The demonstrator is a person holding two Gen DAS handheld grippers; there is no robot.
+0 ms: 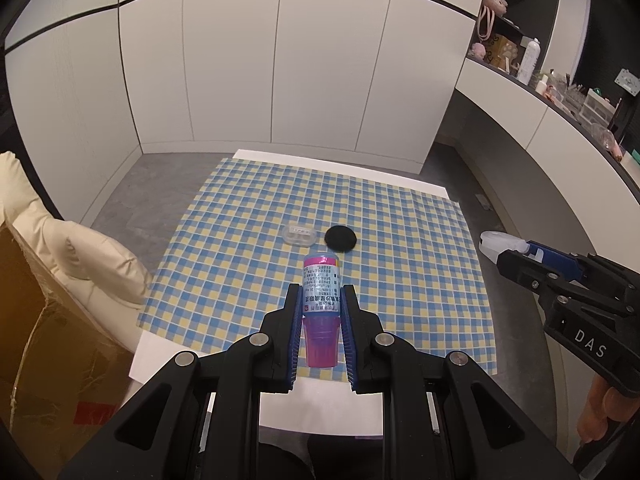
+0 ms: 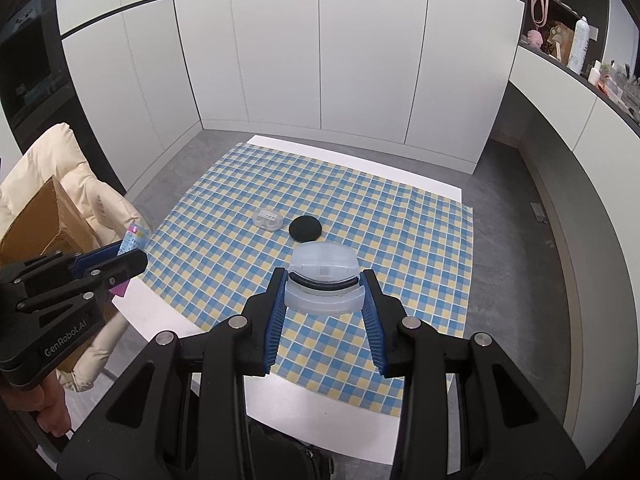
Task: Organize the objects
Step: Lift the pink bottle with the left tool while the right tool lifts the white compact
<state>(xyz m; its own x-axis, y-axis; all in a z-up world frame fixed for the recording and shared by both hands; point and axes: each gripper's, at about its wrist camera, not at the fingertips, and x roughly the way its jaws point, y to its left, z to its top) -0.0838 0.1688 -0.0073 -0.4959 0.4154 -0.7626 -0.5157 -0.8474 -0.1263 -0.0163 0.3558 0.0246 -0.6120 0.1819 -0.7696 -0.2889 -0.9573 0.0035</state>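
1. Your left gripper (image 1: 321, 300) has its fingers clamped on a small purple-capped bottle (image 1: 321, 280), held above the near edge of the checked cloth (image 1: 400, 240)
2. Your right gripper (image 2: 323, 284) grips a clear plastic case (image 2: 323, 276) above the surface
3. A black disc (image 2: 305, 228) and a small clear container (image 2: 269, 219) lie side by side mid-cloth

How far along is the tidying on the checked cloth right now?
Nothing looks put away yet. In hand: the left gripper holds a pink-capped bottle; the right gripper holds a clear case. Left on the checked cloth: a small clear container and a black disc.
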